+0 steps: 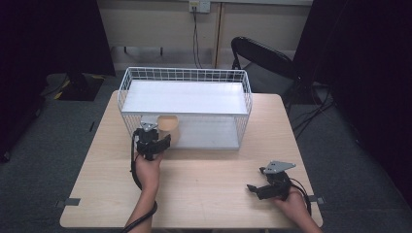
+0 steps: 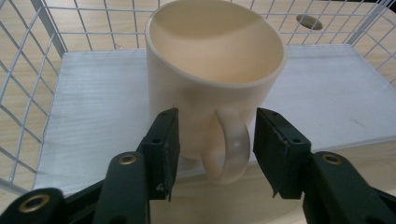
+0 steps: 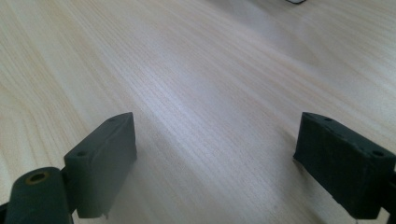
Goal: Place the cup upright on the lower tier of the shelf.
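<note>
We find the jaws of the left gripper (image 2: 212,151) parted on either side of the handle (image 2: 229,151) of a cream mug (image 2: 210,79). Neither pad presses the handle; a gap shows on each side, so we judge the mug free of any hold. The spacing suits either a closing on the handle or a release just made; we cannot tell which.

The mug stands upright, mouth up, at the near left of the rack's lower shelf (image 2: 93,112), its handle turned toward the person. That orientation presents the handle squarely to a gripper coming in from the near side, which is likely why the mug sits so. In the high view the mug (image 1: 167,125) sits under the upper shelf (image 1: 184,97) of the white wire rack (image 1: 187,75), at the open front, just beyond the left gripper (image 1: 151,141).

The rack occupies the far half of the table (image 1: 194,189), open side near, so both shelves can be reached without lifting over the wire.

The right gripper (image 3: 215,158) has its jaws wide apart with nothing between them, only bare wood below. In the high view the right gripper (image 1: 257,189) rests at the near right of the table, well apart from the rack. We judge it parked clear, leaving the work to the left hand (image 1: 148,167).
</note>
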Tool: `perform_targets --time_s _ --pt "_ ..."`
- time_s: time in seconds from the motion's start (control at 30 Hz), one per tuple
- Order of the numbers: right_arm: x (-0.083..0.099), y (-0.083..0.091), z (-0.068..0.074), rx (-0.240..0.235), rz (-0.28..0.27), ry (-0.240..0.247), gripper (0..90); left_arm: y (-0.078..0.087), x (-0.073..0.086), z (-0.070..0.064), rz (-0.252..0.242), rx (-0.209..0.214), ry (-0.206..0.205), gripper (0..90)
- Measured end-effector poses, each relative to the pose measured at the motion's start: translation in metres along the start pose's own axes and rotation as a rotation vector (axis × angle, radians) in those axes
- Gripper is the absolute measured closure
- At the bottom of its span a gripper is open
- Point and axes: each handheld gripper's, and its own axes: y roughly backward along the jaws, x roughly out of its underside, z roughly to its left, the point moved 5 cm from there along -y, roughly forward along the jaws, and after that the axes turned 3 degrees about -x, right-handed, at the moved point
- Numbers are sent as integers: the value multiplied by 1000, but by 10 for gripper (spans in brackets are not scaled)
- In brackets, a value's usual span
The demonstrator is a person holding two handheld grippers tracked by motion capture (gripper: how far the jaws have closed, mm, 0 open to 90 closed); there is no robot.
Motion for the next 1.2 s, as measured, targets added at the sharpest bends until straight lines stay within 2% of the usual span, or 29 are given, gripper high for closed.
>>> perform_targets --time_s 0.13,0.3,0.57,0.87,1.07,1.2 --pt "0 0 0 0 0 0 118 3 -1 1 1 0 -3 445" --pt "0 0 0 0 0 0 118 3 1 2 9 14 11 389" --pt "0 0 0 0 0 0 118 6 3 2 15 27 -14 314" --pt "0 0 0 0 0 0 118 11 5 4 18 42 -25 268" --pt "0 0 0 0 0 0 118 15 10 5 22 66 -47 242" --pt "0 0 0 0 0 0 118 17 12 5 28 89 -40 230"
